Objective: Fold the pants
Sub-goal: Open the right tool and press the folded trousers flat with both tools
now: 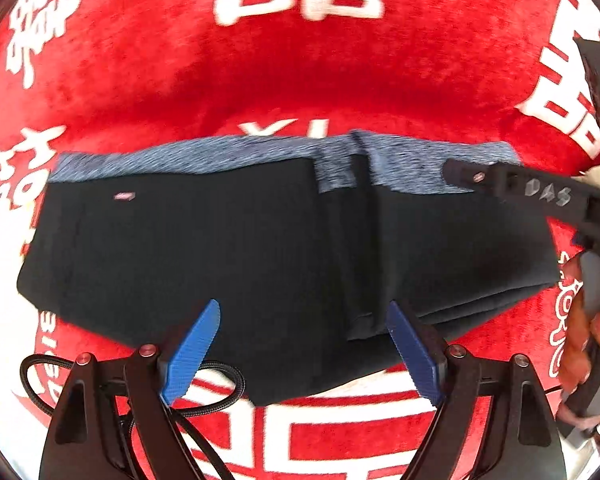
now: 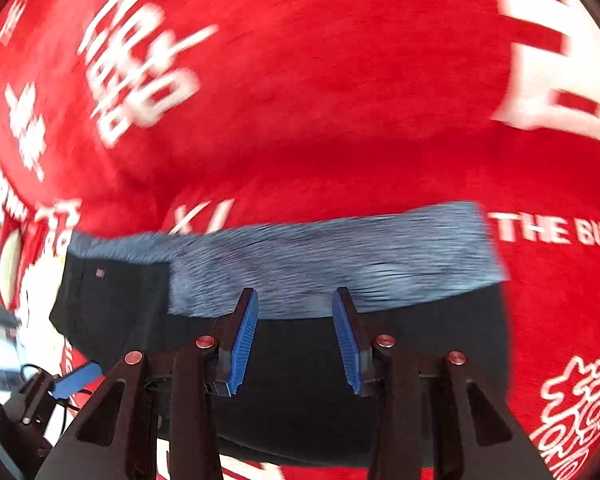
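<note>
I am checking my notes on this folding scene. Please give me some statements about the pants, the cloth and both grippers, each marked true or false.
1. The pants are black with a blue-grey waistband. True.
2. The pants lie on a plain green cloth. False: the cloth is red with white print.
3. The left gripper is open. True.
4. The right gripper is shut on the waistband. False: it is open, holding nothing.

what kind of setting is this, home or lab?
Likely a home, hard to be sure. The pants lie folded on a plush red cloth printed with white Chinese characters and English words, like a festive blanket or bedspread. No bench or lab gear shows besides the tools.
</note>
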### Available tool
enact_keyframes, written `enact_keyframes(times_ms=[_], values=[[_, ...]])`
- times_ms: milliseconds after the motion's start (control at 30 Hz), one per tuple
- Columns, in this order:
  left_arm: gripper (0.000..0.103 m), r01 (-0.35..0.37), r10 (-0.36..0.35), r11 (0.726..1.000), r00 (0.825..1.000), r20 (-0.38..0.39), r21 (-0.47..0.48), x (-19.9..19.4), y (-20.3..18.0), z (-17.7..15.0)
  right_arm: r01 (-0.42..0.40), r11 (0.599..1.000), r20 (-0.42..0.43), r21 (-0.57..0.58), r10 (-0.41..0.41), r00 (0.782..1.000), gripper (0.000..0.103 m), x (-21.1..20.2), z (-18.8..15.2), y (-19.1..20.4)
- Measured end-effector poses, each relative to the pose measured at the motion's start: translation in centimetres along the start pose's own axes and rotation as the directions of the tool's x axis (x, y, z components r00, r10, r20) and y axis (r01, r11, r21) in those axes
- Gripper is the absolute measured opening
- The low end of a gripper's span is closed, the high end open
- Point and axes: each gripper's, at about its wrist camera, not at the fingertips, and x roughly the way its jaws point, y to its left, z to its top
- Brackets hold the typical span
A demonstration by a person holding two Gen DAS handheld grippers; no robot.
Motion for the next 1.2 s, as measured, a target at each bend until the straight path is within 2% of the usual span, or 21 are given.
enact_keyframes(times_ms=[100,167,200,233,267,333,433,533,700,833,933,1067,1133,1167,1200], values=[[0.087,-0.038,0.038,0.999,0.999,-0.010,-0.027,0.0,1.3,-0.9,0.010,0.997,-0.032,-0.080,-0.013,0.999,0.042,2.2,-1.0,3.1],[0.086,-0.061,0.059,0.996,0.998,-0.021,-0.062,-0.1,2.5,-1.4,0.062,0.982,-0.058,-0.180,-0.073,0.996,0.046,4.0,-2.3,5.2],[0.086,-0.073,0.070,0.994,0.997,-0.033,-0.083,0.0,3.3,-1.9,0.117,0.961,-0.033,-0.252,-0.129,0.991,0.046,4.2,-3.1,6.5],[0.086,-0.081,0.077,0.992,0.996,-0.043,-0.100,0.0,3.8,-2.2,0.134,0.949,-0.016,-0.286,-0.145,0.989,0.046,4.1,-3.6,7.2],[0.086,-0.085,0.079,0.989,0.996,-0.051,-0.119,0.0,4.4,-2.5,0.105,0.950,-0.041,-0.294,-0.122,0.992,0.046,4.0,-3.9,7.5],[0.086,-0.086,0.077,0.984,0.995,-0.060,-0.155,-0.3,5.6,-3.2,0.020,0.967,-0.100,-0.255,-0.047,0.994,0.046,3.5,-4.4,7.4],[0.087,-0.086,0.075,0.978,0.995,-0.063,-0.188,-0.5,6.4,-4.0,-0.020,0.979,-0.127,-0.203,-0.006,0.992,0.048,1.6,-5.4,6.7],[0.086,-0.065,0.050,0.971,0.996,-0.073,-0.229,-0.1,7.2,-4.3,-0.018,0.989,-0.128,-0.147,-0.001,0.992,0.058,-0.6,-6.5,5.7],[0.087,-0.044,0.024,0.960,0.997,-0.074,-0.277,-0.2,8.5,-4.8,0.002,0.994,-0.149,-0.107,-0.018,0.989,0.060,-2.8,-7.8,4.9],[0.087,-0.020,0.001,0.950,0.998,-0.061,-0.313,-0.2,9.8,-4.9,0.020,0.994,-0.168,-0.107,-0.038,0.985,0.062,-2.7,-8.1,5.6],[0.087,0.000,-0.018,0.937,0.999,-0.047,-0.348,-0.3,11.2,-5.0,0.044,0.992,-0.136,-0.121,-0.060,0.989,0.062,-2.3,-7.7,6.8],[0.087,0.024,-0.038,0.917,0.999,-0.028,-0.399,-0.4,13.3,-5.2,0.072,0.994,-0.107,-0.085,-0.081,0.991,0.061,-0.8,-6.3,7.3],[0.086,0.035,-0.049,0.906,0.999,-0.021,-0.422,-0.2,14.5,-5.2,0.082,0.993,-0.146,-0.083,-0.094,0.985,0.061,1.2,-6.2,7.2],[0.087,0.042,-0.055,0.900,0.998,-0.019,-0.433,-0.1,15.0,-5.2,0.094,0.992,-0.196,-0.081,-0.109,0.975,0.062,2.6,-6.5,6.9],[0.087,0.054,-0.066,0.892,0.998,-0.012,-0.449,-0.1,15.6,-5.2,0.099,0.991,-0.180,-0.089,-0.114,0.977,0.063,2.9,-6.7,7.0]])
